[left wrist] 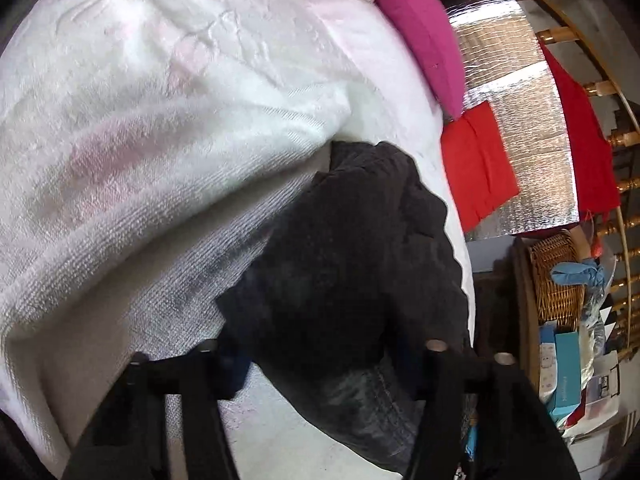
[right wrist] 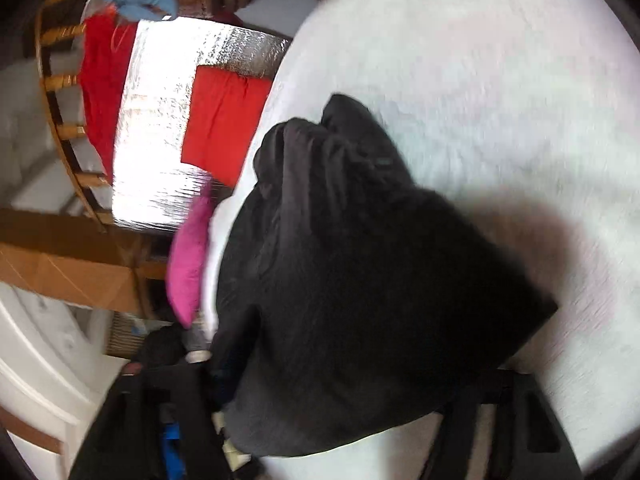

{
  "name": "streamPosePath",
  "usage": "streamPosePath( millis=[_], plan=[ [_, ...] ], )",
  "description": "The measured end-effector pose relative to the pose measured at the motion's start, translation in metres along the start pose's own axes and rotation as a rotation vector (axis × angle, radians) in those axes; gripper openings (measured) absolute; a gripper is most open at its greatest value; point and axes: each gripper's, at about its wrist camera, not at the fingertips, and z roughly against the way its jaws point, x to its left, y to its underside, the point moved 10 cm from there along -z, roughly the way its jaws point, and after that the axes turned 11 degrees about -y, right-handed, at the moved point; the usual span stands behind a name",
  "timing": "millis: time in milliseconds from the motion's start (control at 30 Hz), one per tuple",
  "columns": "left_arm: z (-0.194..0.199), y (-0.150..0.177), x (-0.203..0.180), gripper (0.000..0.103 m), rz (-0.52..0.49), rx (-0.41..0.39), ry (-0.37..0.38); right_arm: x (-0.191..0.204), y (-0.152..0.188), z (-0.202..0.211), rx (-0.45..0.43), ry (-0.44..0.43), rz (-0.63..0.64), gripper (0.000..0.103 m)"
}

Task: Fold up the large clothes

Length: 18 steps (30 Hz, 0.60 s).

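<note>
A black garment (left wrist: 348,264) lies bunched on a white towelling-covered bed (left wrist: 140,128). In the left wrist view it runs between my left gripper's (left wrist: 320,364) two black fingers (left wrist: 436,360), which stand wide apart around it. In the right wrist view the same black garment (right wrist: 360,280) fills the middle and covers the space between my right gripper's (right wrist: 344,384) fingers (right wrist: 180,380). The cloth hides whether those jaws pinch it. The right view is motion-blurred.
A magenta pillow (left wrist: 420,28) lies at the bed's edge. A silver foil mat (left wrist: 516,128) on the floor carries red cloths (left wrist: 476,168). A wicker basket (left wrist: 556,280), boxes (left wrist: 564,364) and a wooden railing (left wrist: 600,88) stand beyond.
</note>
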Motion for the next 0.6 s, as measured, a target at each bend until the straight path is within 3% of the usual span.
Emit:
streamPosePath(
  millis=[100, 200, 267, 333, 400, 533, 600],
  plan=[
    [0.015, -0.001, -0.013, 0.038, -0.069, -0.044, 0.017, 0.016, -0.008, 0.010, -0.038, -0.003, 0.085, 0.044],
    [0.026, 0.007, -0.021, 0.038, -0.116, -0.054, 0.025, 0.033, -0.015, 0.018, -0.094, 0.026, 0.205, 0.043],
    [0.023, 0.016, -0.018, 0.039, -0.126, -0.036, -0.003, 0.023, -0.017, 0.015, -0.084, 0.083, 0.202, 0.043],
    [0.010, 0.018, -0.009, 0.046, -0.100, 0.001, -0.050, -0.002, -0.014, 0.008, -0.031, 0.120, 0.121, 0.044],
    [0.000, 0.016, 0.000, 0.062, -0.042, 0.057, -0.062, -0.006, -0.015, 0.007, -0.009, 0.085, 0.074, 0.046],
    [0.006, 0.011, 0.008, 0.072, -0.015, 0.105, -0.066, -0.001, -0.014, 0.016, 0.032, 0.094, 0.086, 0.068],
    [0.015, 0.005, 0.009, 0.074, -0.035, 0.100, -0.074, 0.000, -0.014, 0.028, 0.045, 0.095, 0.092, 0.069]
  ],
)
